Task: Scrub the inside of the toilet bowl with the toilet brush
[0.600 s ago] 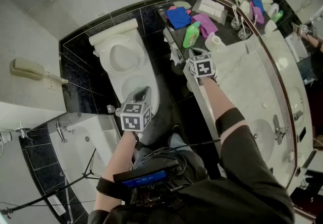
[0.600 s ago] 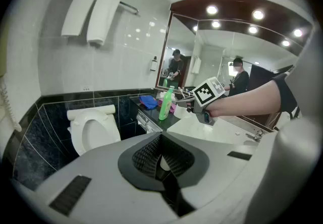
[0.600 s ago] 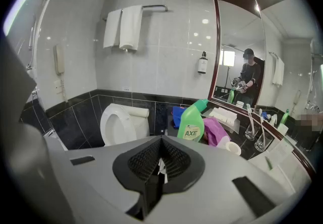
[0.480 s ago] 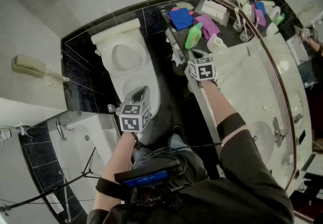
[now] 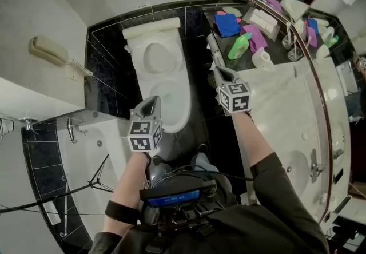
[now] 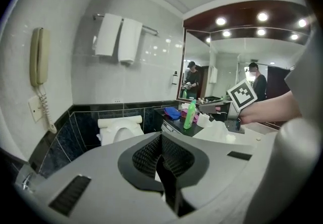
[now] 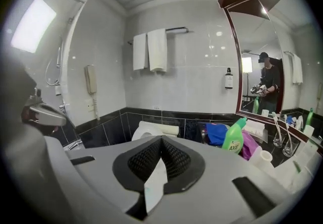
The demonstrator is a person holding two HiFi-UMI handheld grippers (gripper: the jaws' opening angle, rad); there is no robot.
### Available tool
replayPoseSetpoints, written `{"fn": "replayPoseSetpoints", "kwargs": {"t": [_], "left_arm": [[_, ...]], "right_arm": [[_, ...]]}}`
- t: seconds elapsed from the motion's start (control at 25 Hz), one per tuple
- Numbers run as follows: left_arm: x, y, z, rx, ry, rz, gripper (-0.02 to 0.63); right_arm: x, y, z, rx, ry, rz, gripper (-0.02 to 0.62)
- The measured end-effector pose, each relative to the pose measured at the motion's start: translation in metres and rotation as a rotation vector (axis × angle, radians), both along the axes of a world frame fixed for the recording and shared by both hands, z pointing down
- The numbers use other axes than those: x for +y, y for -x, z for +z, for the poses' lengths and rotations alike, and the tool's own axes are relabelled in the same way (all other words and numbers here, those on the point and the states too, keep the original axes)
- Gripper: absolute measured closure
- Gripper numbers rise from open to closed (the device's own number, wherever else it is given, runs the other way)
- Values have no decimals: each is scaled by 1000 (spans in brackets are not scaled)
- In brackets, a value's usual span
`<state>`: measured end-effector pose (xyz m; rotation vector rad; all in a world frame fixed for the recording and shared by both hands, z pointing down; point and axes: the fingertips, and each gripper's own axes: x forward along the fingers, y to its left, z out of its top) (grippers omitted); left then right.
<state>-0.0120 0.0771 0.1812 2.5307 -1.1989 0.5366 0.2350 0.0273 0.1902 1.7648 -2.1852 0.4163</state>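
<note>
The white toilet [image 5: 171, 95] stands with its lid raised against the black-tiled wall; it also shows in the left gripper view as the toilet [image 6: 118, 129] and in the right gripper view as the toilet [image 7: 151, 129]. My left gripper [image 5: 152, 103] hovers over the bowl's near left rim, jaws shut and empty, as the left gripper [image 6: 161, 140] shows close up. My right gripper [image 5: 213, 67] hangs between the toilet and the counter, and the right gripper [image 7: 161, 143] has its jaws together with nothing held. No toilet brush is plainly in sight.
A marble counter [image 5: 286, 104] with a sink runs along the right; on its dark end lie a green bottle [image 5: 239, 46], a blue cloth [image 5: 227, 25] and purple cloths. A wall phone [image 5: 48, 51] hangs at left. A bathtub [image 5: 97, 155] lies at lower left. Towels [image 7: 151, 50] hang above the toilet.
The head view has swung, so the toilet sits further right in it. Against the toilet, my left gripper has drifted towards the bowl's left rim and my right gripper has drawn back slightly.
</note>
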Motion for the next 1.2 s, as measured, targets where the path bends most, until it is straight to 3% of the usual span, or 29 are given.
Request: {"fn": "replayPoseSetpoints", "kwargs": {"t": [0.32,0.64,0.88,1.2], "left_arm": [[12,80,5,-11,-11,-139,604],[45,152,23,-6,19,-270,604],[64,179,42,-14,69,-313,604],[64,177,54,19,131,-354,604]], "right_arm": [[31,85,-3,-27,-19,-108,578],[86,173,11,-154,22,-160,578],[92,195,21,-133,56,-213,578],[99,201,30,-140,80,-258,578]]}}
